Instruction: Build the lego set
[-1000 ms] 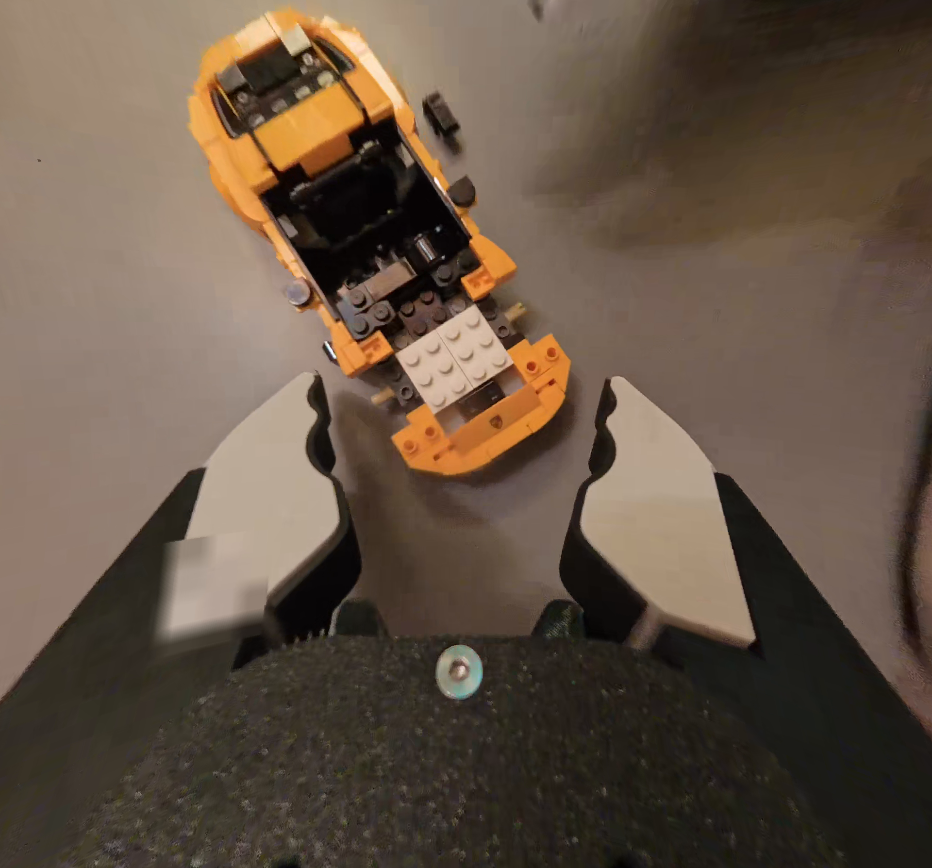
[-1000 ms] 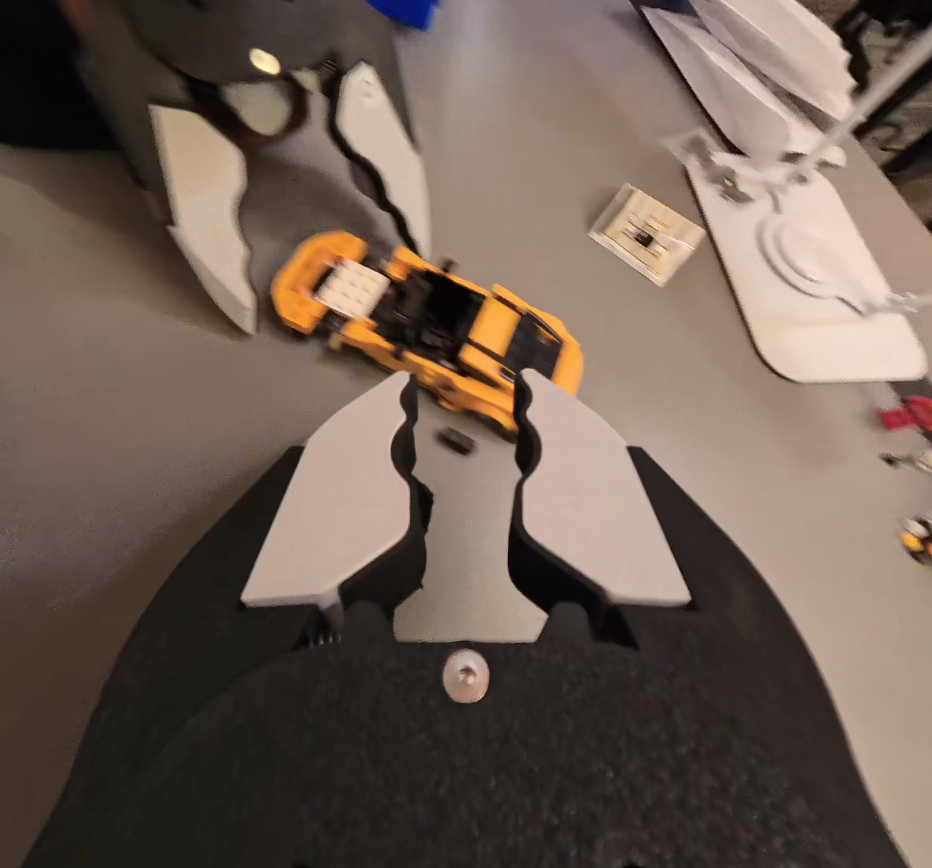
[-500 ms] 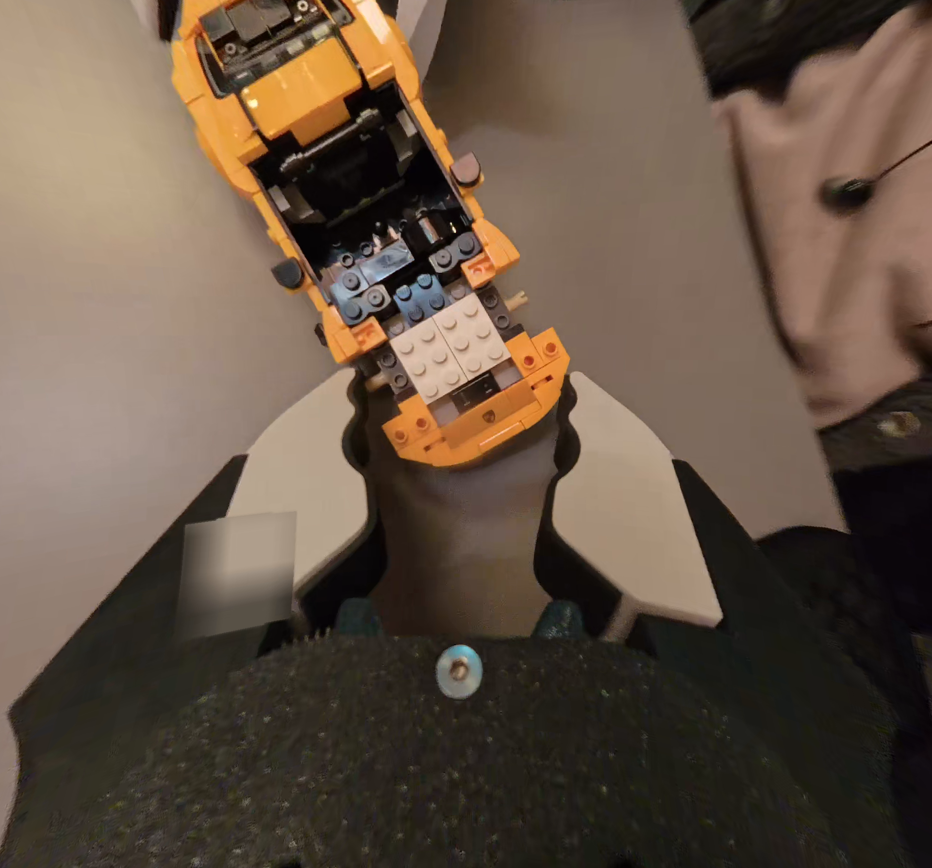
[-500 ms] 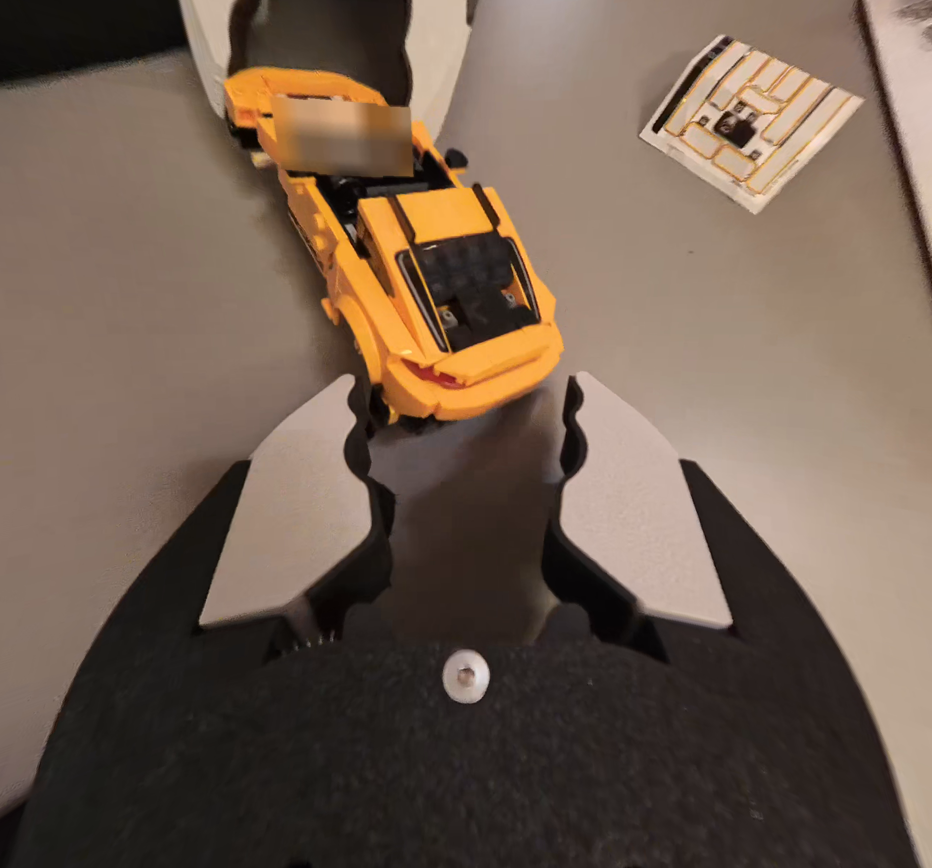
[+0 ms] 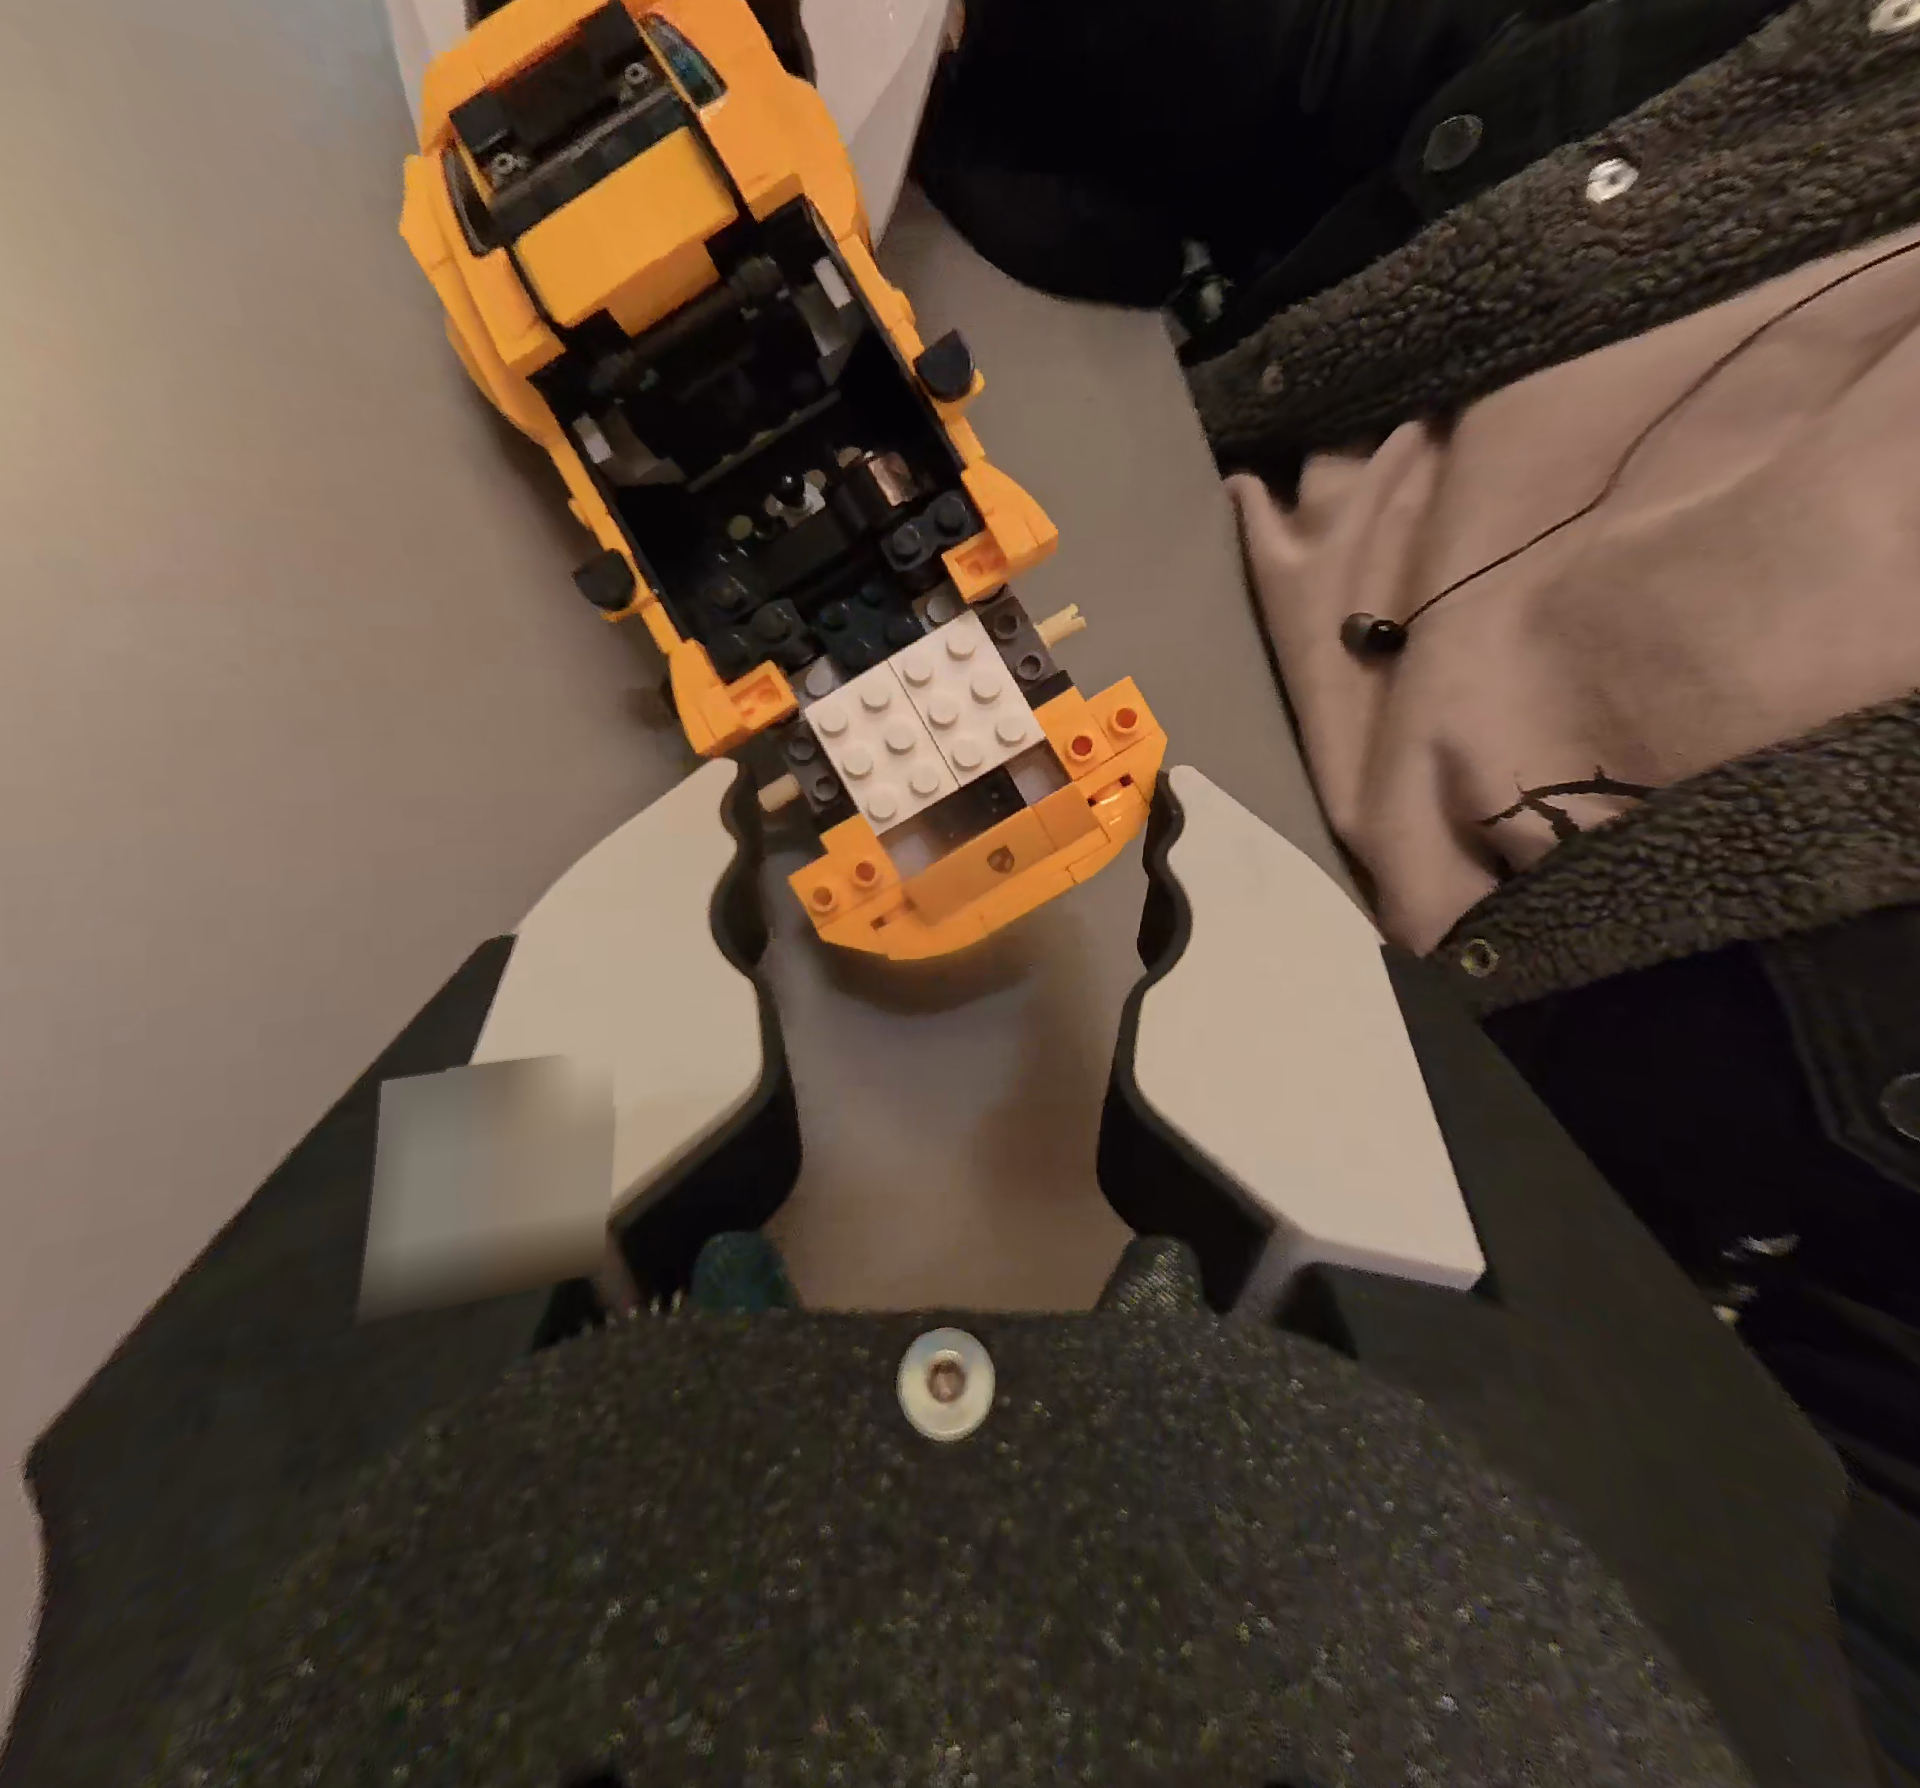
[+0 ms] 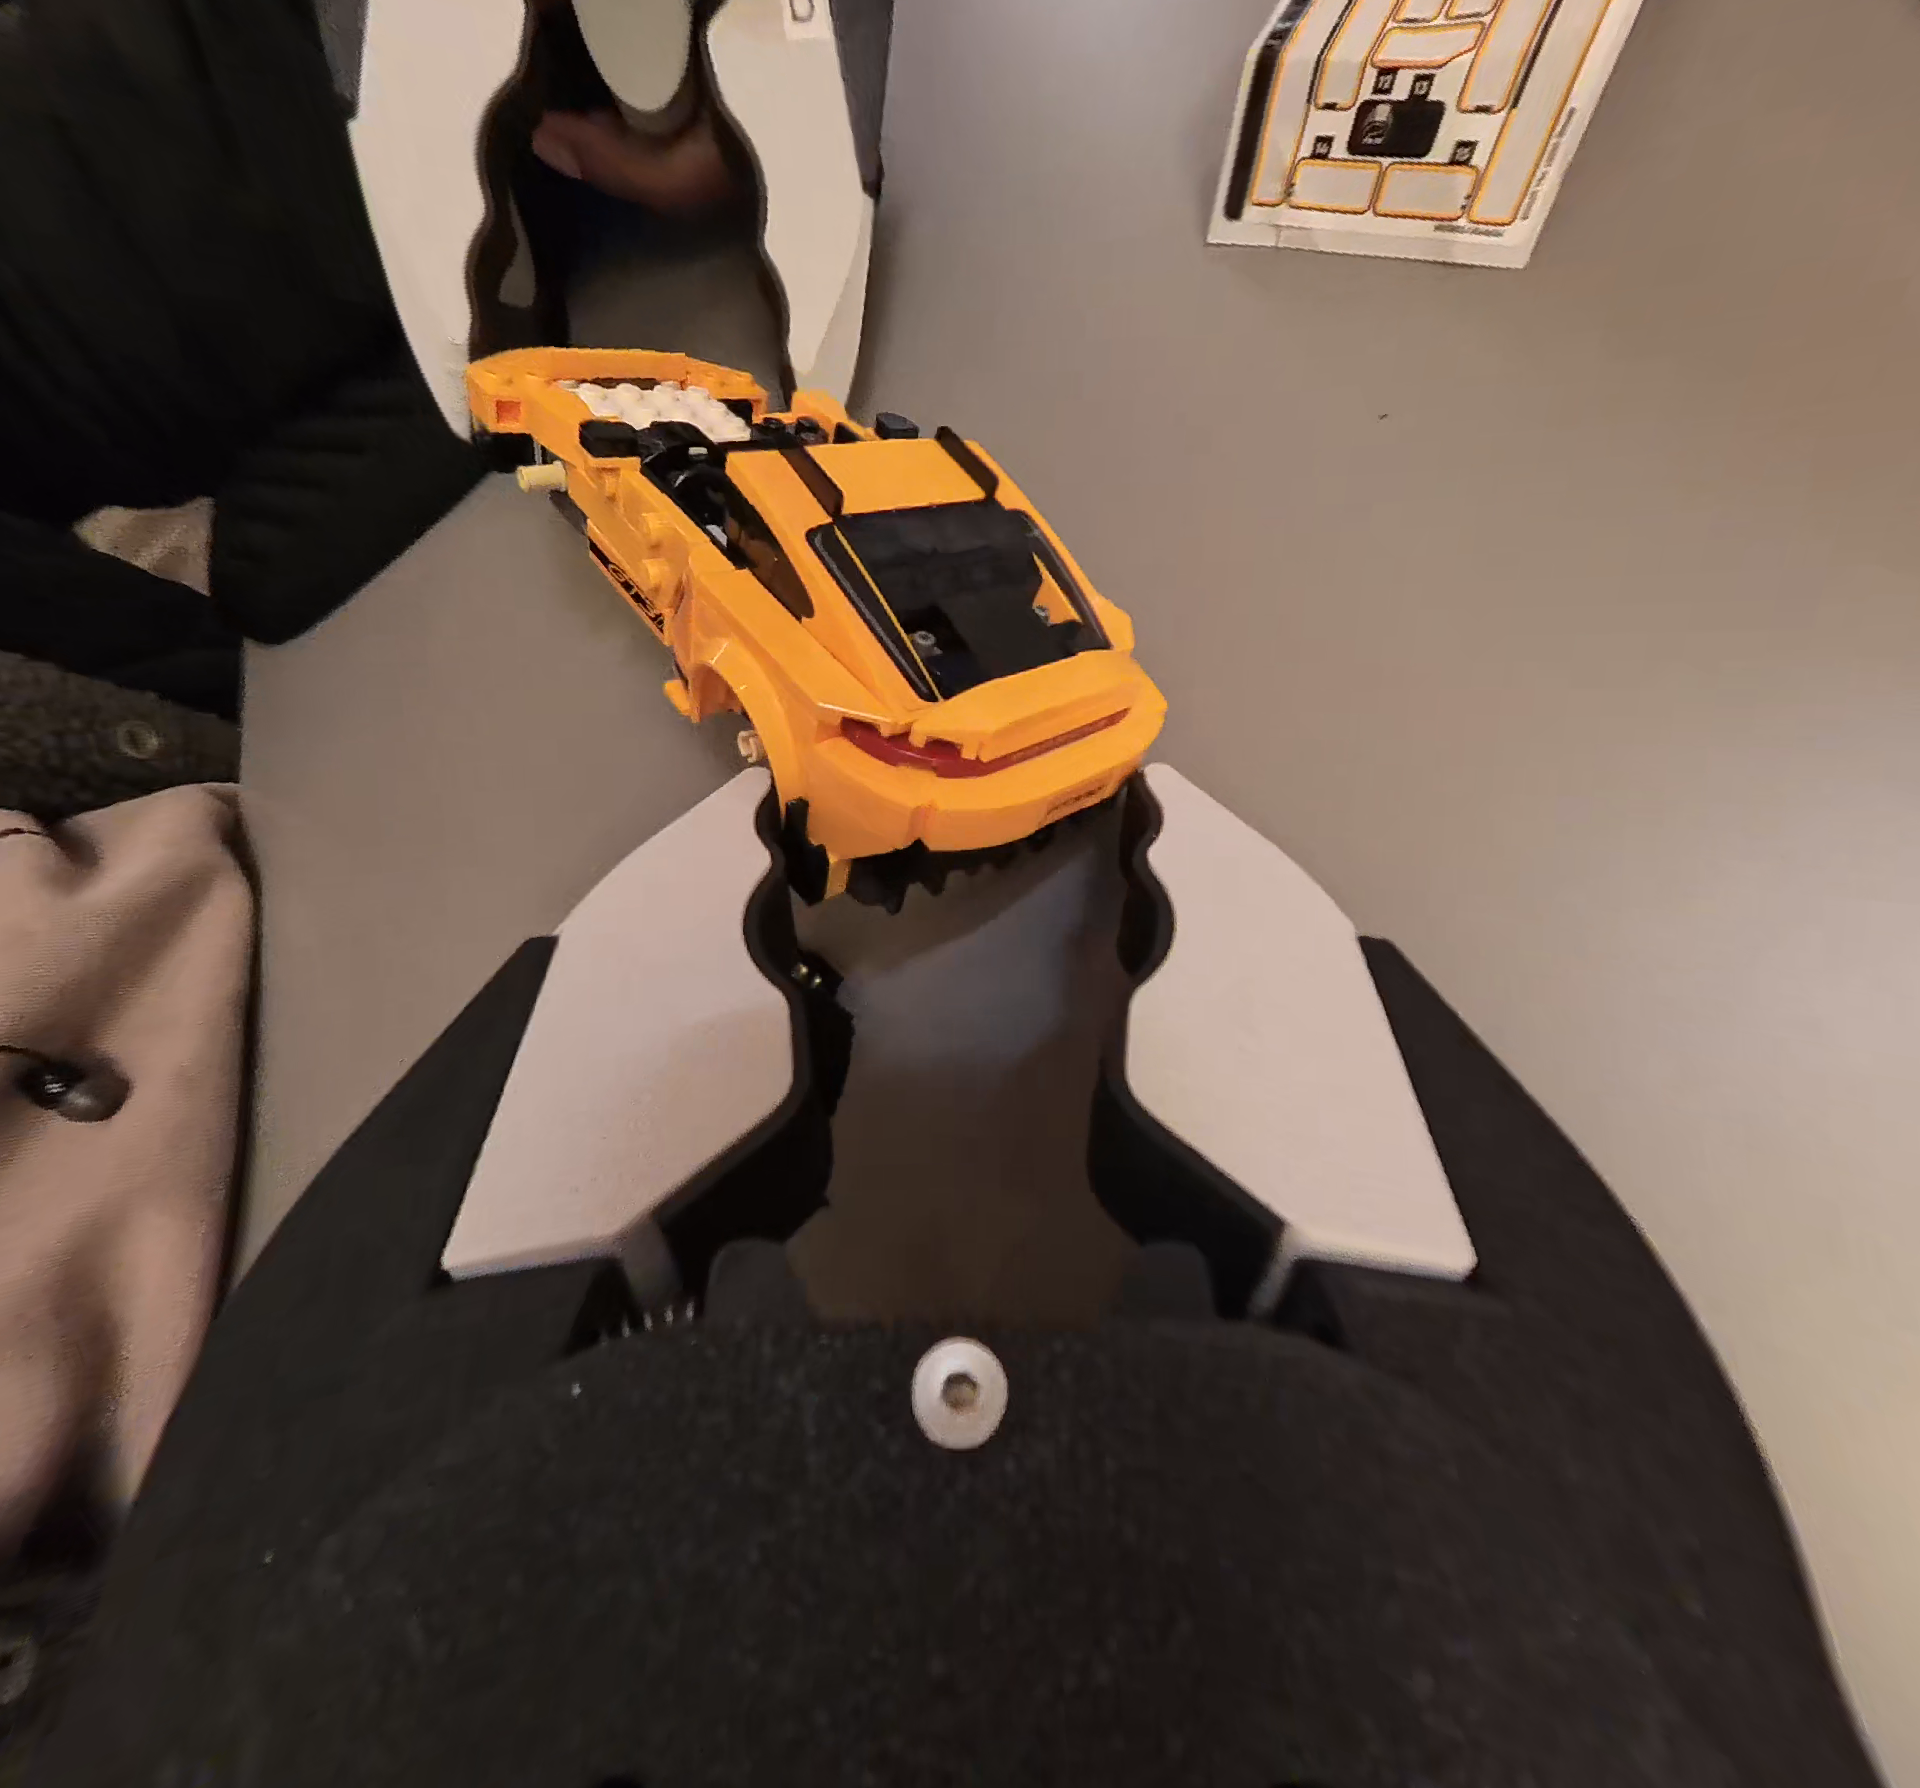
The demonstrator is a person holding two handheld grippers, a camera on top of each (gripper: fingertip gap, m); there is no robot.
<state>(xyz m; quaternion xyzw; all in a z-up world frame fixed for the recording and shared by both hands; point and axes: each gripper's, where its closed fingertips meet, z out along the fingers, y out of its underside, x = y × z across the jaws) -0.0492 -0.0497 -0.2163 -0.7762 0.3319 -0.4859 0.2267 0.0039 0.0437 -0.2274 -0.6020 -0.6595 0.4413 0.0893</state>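
The left claw (image 5: pixel 951 850) brackets the nose of the orange lego car (image 5: pixel 727 408), its jaws part-spread and touching or nearly touching the bumper's corners. The right claw (image 6: pixel 951 829) clasps the tail likewise — whether either truly pinches, I cannot tell. The car lies on the grey table (image 6: pixel 1455 595), its long axis running straight from claw to claw — both equally near.

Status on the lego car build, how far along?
Done: orange car body, rear deck and tail are assembled. In hand: left gripper brackets the nose, right gripper the tail, car held between them over the grey table. Left: hood studs and cockpit uncovered, axle pins bare with no wheels, sticker sheet seemingly partly unused.
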